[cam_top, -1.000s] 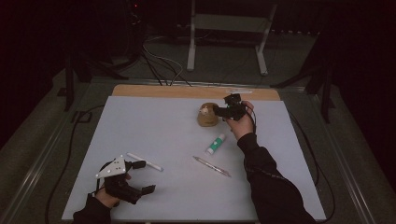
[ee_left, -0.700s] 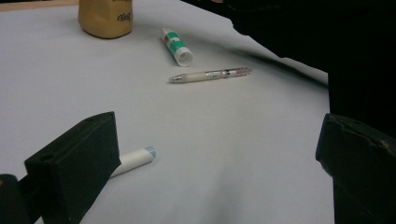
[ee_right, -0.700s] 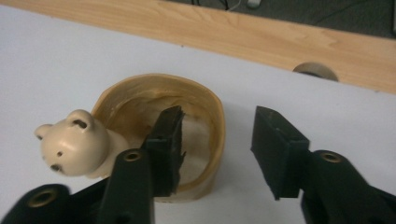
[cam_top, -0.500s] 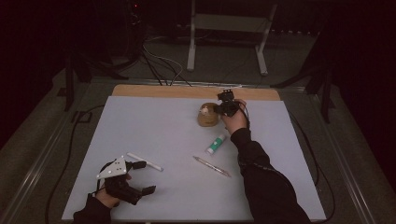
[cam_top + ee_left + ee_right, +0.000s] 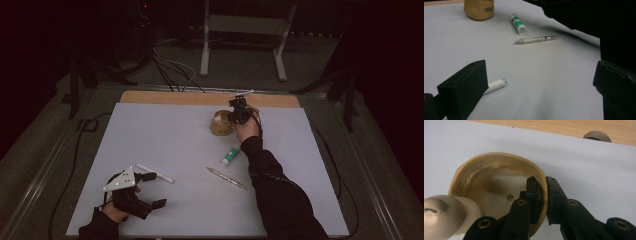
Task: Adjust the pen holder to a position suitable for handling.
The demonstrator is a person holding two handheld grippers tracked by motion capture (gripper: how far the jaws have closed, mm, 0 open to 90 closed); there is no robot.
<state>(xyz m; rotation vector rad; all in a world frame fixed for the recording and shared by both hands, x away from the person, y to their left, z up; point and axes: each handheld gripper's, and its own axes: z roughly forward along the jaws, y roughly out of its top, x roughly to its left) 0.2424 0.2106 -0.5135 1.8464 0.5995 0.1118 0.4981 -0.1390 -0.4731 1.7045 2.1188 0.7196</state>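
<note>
Since lifting needs purchase, right tongs [image 5: 543,200] pinch the tan cup [image 5: 486,185] wall, one jaw inside; left tongs [image 5: 536,82] rest released on the table [image 5: 165,135].

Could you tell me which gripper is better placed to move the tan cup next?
Right: the right gripper is clamped on the tan cup rim, while the left gripper sits open at the near edge.

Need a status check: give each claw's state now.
Left claw: open, empty.
Right claw: just closed, clamping the tan round cup's rim.
</note>
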